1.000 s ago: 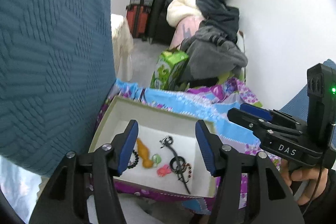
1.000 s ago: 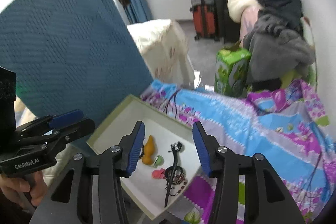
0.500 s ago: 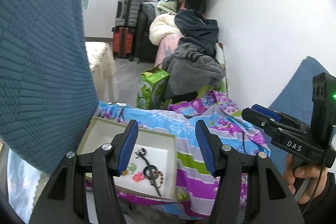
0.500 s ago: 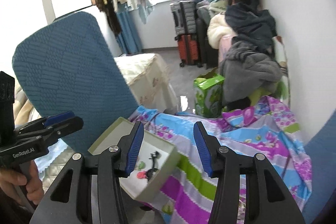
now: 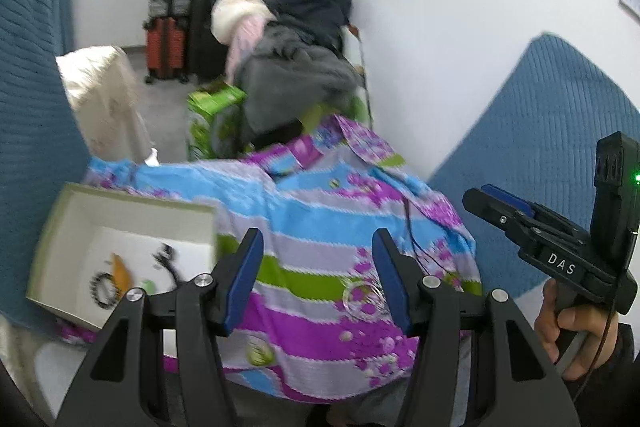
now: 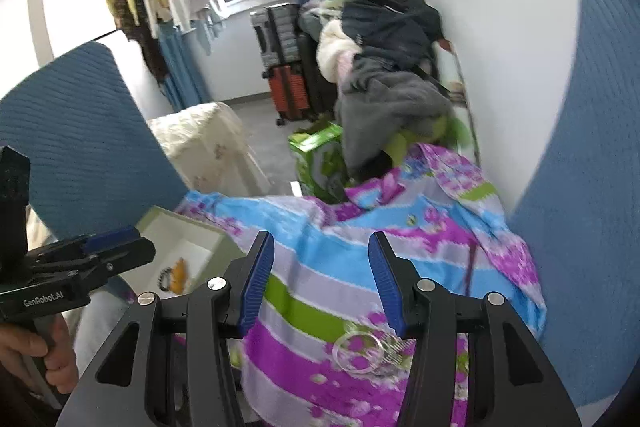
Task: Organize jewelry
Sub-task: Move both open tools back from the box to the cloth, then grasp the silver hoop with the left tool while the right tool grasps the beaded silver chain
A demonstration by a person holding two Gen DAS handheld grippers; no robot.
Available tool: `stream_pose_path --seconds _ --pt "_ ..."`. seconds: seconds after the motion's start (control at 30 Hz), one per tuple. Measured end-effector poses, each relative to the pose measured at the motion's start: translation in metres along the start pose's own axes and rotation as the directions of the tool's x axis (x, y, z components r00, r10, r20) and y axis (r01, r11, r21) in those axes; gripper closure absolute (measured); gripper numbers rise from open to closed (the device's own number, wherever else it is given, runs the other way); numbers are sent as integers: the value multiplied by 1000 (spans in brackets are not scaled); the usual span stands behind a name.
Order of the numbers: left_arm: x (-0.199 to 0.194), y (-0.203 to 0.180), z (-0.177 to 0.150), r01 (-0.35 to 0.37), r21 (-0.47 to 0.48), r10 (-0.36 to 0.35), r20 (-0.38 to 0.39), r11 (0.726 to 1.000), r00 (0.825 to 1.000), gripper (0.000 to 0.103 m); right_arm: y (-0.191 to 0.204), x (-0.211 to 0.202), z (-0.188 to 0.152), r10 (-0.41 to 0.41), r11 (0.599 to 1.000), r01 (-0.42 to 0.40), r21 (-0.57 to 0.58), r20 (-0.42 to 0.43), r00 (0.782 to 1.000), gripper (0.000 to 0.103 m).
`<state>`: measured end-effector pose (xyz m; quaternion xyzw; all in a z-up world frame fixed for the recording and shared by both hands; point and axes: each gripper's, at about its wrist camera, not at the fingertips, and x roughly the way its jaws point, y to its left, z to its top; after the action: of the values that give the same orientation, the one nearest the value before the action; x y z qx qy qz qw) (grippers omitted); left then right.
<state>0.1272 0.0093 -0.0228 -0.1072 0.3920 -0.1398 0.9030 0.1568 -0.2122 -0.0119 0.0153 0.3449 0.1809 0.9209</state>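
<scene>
A pale green open box (image 5: 120,199) lies at the left on a flowered cloth (image 5: 312,211); it also shows in the right wrist view (image 6: 192,227). Inside lie a black bead bracelet (image 5: 102,287), an orange piece (image 5: 120,269) and a black hair stick (image 5: 168,259). A clear ring (image 5: 362,301) lies on the cloth by the left gripper's right finger, and a clear ring (image 6: 358,347) shows in the right wrist view. A thin dark cord (image 5: 412,235) lies further right. My left gripper (image 5: 316,283) is open and empty above the cloth. My right gripper (image 6: 320,283) is open and empty.
Blue quilted cushions stand at the left (image 5: 32,115) and right (image 5: 560,131). Behind the cloth are a green carton (image 5: 216,115), a pile of clothes (image 5: 296,67), suitcases (image 5: 176,27) and a white wall (image 5: 460,7). A cream-covered stand (image 6: 204,147) is left of centre.
Both grippers have swung right, away from the box and over the middle of the cloth. The box has shifted to the left of both views. Both stay open.
</scene>
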Motion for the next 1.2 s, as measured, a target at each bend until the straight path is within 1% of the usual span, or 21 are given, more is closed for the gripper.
stream_pose_path --seconds 0.13,0.2,0.27,0.37,0.47,0.57,0.6,0.67,0.7,0.73,0.8,0.87,0.93,1.07,1.13,1.2 --pt "25 -14 -16 33 0 -33 -47 999 998 46 -23 4 -23 -19 999 20 25 -22 1000 57" --pt "36 -15 -22 29 -16 -30 -61 999 998 46 -33 9 -34 -30 999 31 38 -36 999 62" --pt "46 -15 -27 30 -32 -33 -81 999 996 47 -43 13 -44 -35 998 38 54 -47 998 64" --pt "60 -14 -37 30 -54 -36 -113 998 993 48 -58 20 -61 -40 996 44 75 -59 997 65" --pt "71 -17 -45 23 -48 -30 -136 999 990 49 -67 28 -76 -44 995 51 87 -83 996 67" --pt "86 -21 -53 24 -42 -30 -167 999 985 53 -76 38 -89 -40 994 50 100 -105 994 68" --pt "91 -23 -55 26 -40 -33 -179 999 983 55 -79 41 -93 -39 994 51 101 -111 993 69" --pt "103 -25 -60 24 -31 -30 -207 999 978 63 -82 47 -101 -36 994 48 101 -123 992 70" --pt "109 -27 -64 21 -27 -26 -223 999 975 70 -85 52 -105 -34 994 47 100 -134 990 73" --pt "116 -28 -68 30 -28 -36 -238 999 971 73 -87 59 -110 -32 994 47 101 -151 988 74" --pt "130 -30 -75 36 -22 -41 -269 999 962 74 -91 67 -118 -20 993 40 108 -180 983 77" --pt "143 -33 -82 39 -12 -41 -298 999 954 74 -93 76 -123 -22 994 44 101 -207 978 78" --pt "159 -34 -90 44 -8 -44 -332 999 942 75 -97 86 -129 -21 995 44 95 -233 972 79" --pt "181 -36 -100 37 5 -33 -373 999 927 78 -104 99 -135 -9 994 36 99 -261 965 79" --pt "190 -39 -103 29 23 -18 -384 999 923 80 -105 103 -136 0 995 27 98 -270 963 79" --pt "196 -41 -105 32 30 -18 -388 999 922 81 -105 106 -137 8 995 19 95 -278 961 79"
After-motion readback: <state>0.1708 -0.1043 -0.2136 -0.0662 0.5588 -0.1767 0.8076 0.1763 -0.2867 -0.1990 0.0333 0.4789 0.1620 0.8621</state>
